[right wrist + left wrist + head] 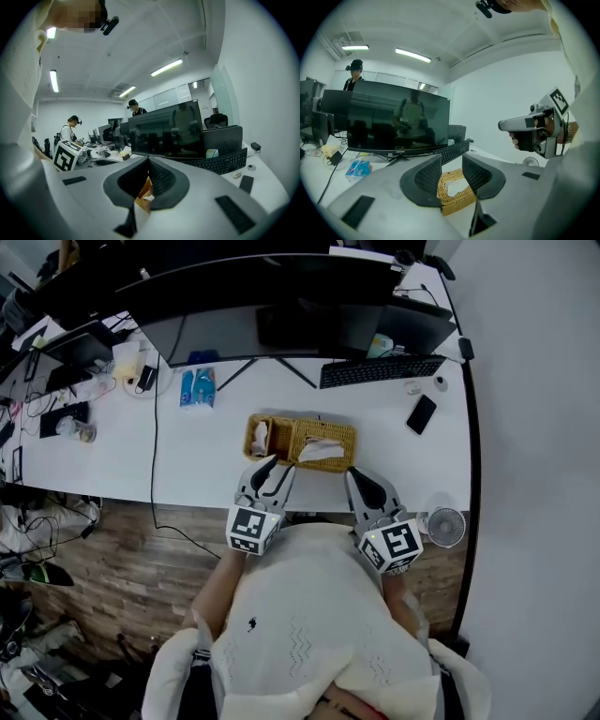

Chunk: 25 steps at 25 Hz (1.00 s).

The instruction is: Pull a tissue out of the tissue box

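The left gripper [452, 165] jaws stand well apart and empty. Through the gap, just ahead, are the wicker tissue box [451, 193] and its white tissue [457, 186]. The right gripper [149, 163] jaws meet at the tips and hold nothing. The box sits on a white desk [211, 460], in front of a keyboard [380, 371] and a monitor [281, 324]. Both gripper views show ceiling lights and people beyond the monitor. Only the head view shows the wooden floor [122, 540].

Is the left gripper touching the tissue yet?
Apart. In the head view the left gripper sits at the basket edge, wicker showing between it and the tissue.
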Tool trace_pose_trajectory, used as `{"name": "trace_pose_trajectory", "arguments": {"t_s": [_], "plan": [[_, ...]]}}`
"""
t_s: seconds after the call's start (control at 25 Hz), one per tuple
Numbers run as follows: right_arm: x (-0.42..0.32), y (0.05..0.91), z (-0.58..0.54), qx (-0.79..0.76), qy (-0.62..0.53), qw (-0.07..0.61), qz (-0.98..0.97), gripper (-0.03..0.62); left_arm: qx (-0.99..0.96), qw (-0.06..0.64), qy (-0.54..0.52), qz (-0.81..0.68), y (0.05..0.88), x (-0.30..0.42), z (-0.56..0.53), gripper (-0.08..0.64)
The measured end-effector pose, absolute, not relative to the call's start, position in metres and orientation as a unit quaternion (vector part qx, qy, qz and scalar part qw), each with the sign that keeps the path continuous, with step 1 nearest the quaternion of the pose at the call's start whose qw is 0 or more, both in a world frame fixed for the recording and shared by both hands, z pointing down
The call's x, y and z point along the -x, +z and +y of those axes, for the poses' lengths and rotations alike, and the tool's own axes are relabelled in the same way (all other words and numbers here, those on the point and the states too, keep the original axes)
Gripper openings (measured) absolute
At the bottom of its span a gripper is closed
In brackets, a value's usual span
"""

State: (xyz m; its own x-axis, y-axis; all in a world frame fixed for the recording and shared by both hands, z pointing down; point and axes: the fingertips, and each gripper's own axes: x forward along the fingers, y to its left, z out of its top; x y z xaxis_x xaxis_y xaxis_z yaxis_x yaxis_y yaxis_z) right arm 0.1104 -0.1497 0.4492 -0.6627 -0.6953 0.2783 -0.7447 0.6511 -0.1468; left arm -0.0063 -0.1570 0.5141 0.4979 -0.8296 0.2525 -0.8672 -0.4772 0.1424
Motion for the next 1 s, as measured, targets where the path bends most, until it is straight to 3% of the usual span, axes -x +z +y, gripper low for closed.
{"name": "trace_pose_trajectory", "arguments": {"t_s": [1.0], "plan": [[-0.130, 0.475, -0.180, -0.386, 0.134, 0.146, -0.901, 0.002, -0.857, 0.169, 0.195, -0.446, 0.635, -0.031, -0.177, 0.143]]}}
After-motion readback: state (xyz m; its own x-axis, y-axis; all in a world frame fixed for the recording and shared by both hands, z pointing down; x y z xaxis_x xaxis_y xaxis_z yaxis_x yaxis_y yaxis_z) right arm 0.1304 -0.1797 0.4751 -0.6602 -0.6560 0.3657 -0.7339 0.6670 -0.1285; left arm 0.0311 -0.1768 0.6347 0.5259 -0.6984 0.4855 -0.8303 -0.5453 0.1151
